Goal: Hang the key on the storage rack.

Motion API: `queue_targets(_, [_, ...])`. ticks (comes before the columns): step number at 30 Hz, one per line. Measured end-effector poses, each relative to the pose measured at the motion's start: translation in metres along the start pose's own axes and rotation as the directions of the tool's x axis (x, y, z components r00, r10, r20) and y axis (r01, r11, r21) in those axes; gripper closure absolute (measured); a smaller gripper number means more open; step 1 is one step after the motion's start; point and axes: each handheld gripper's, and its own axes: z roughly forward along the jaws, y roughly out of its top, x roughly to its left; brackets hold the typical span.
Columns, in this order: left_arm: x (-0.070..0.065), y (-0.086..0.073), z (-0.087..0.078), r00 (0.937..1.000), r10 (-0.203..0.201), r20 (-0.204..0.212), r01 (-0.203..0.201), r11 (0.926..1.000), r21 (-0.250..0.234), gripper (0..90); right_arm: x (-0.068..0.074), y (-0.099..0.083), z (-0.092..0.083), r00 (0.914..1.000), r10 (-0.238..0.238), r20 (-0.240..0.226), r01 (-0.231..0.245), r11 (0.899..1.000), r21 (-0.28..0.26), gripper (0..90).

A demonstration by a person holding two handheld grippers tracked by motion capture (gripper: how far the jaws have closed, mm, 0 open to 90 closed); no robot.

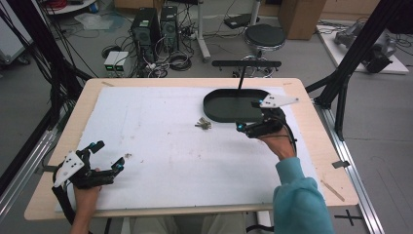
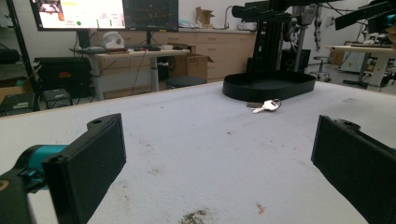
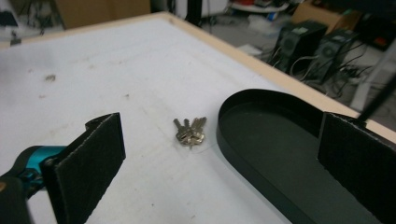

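Just beside the black oval tray [image 1: 219, 113] lay silver-grey keys [image 1: 203, 124] on a white mat [image 1: 160, 146] flecked with brownish stains. Nearest the tray, the right gripper [image 1: 246, 117] was black with teal accents and a pale grey plate.

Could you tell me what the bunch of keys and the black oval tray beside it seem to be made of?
The keys look like bare metal, silvery with a dull shine and slightly brassy tints on the blades. The tray is matte black with a thin, even upright rim; that suggests painted sheet metal or moulded plastic, and the look alone does not settle which. Both rest on a white, slightly rough table cover, possibly foam board.
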Motion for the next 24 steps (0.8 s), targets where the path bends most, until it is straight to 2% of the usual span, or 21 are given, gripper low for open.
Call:
queue_targets(1, [0.0,0.0,0.0,1.0,-0.002,-0.003,0.002,1.0,-0.001,3.5,0.0,0.008,0.011,0.9994,-0.027,-0.02,0.028,0.999,0.042,0.6])
queue_targets(2, [0.0,0.0,0.0,1.0,-0.002,-0.003,0.002,1.0,-0.001,3.5,0.0,0.008,0.011,0.9994,-0.027,-0.02,0.028,0.999,0.042,0.6])
queue_targets(3, [0.0,0.0,0.0,1.0,-0.001,-0.003,0.001,1.0,0.0,3.5,0.0,0.015,0.021,0.998,-0.051,-0.038,0.054,0.995,0.079,0.6])
queue_targets(4, [0.0,0.0,0.0,1.0,-0.004,-0.002,0.004,1.0,-0.001,3.5,-0.001,0.018,0.026,0.9969,-0.067,-0.042,0.07,0.994,0.087,0.6])
queue_targets(7, [0.0,0.0,0.0,1.0,-0.002,-0.003,0.002,1.0,0.002,3.5,-0.002,0.025,0.04,0.9955,-0.066,-0.068,0.075,0.988,0.136,0.6])
queue_targets(8, [0.0,0.0,0.0,1.0,-0.002,-0.003,0.002,1.0,0.002,3.5,-0.002,0.025,0.04,0.9955,-0.066,-0.068,0.075,0.988,0.136,0.6])
queue_targets(10, [0.0,0.0,0.0,1.0,-0.006,-0.002,0.006,1.0,0.002,3.5,-0.003,0.03,0.054,0.9925,-0.081,-0.092,0.097,0.978,0.187,0.6])
queue_targets(12, [0.0,0.0,0.0,1.0,-0.005,-0.002,0.005,1.0,0.002,3.5,-0.003,0.031,0.059,0.9908,-0.087,-0.104,0.106,0.974,0.199,0.6])
queue_targets(13, [0.0,0.0,0.0,1.0,-0.004,-0.001,0.004,1.0,0.003,3.5,0.0,0.035,0.068,0.9863,-0.088,-0.14,0.12,0.963,0.241,0.6])
queue_targets(17, [0.0,0.0,0.001,1.0,-0.005,-0.001,0.005,1.0,0.003,3.5,0.005,0.038,0.086,0.9735,-0.146,-0.176,0.193,0.936,0.294,0.7])
queue_targets(18, [0.0,0.0,0.001,1.0,-0.005,-0.001,0.005,1.0,0.003,3.5,0.005,0.038,0.086,0.9735,-0.146,-0.176,0.193,0.936,0.294,0.7])
queue_targets(19, [0.0,0.0,0.0,1.0,-0.005,0.0,0.005,1.0,0.004,3.5,0.007,0.039,0.089,0.9737,-0.14,-0.18,0.191,0.932,0.309,0.6])
queue_targets(20, [0.0,0.0,0.0,1.0,-0.004,0.001,0.004,1.0,0.004,3.5,0.009,0.04,0.097,0.969,-0.145,-0.2,0.204,0.926,0.318,0.7])
queue_targets(21, [0.0,0.0,0.001,1.0,-0.003,0.001,0.003,1.0,0.004,3.5,0.01,0.04,0.101,0.9681,-0.139,-0.209,0.203,0.921,0.331,0.7])
queue_targets(22, [0.0,0.0,0.001,1.0,-0.005,-0.001,0.005,1.0,0.004,3.5,0.01,0.04,0.101,0.9681,-0.139,-0.209,0.203,0.921,0.331,0.7])
queue_targets(23, [0.0,0.0,0.001,1.0,-0.007,-0.001,0.007,1.0,0.004,3.5,0.012,0.041,0.108,0.9671,-0.14,-0.213,0.209,0.913,0.351,0.7])
queue_targets(24, [0.0,0.0,0.001,1.0,-0.007,-0.001,0.007,1.0,0.004,3.5,0.012,0.041,0.108,0.9671,-0.14,-0.213,0.209,0.913,0.351,0.7])
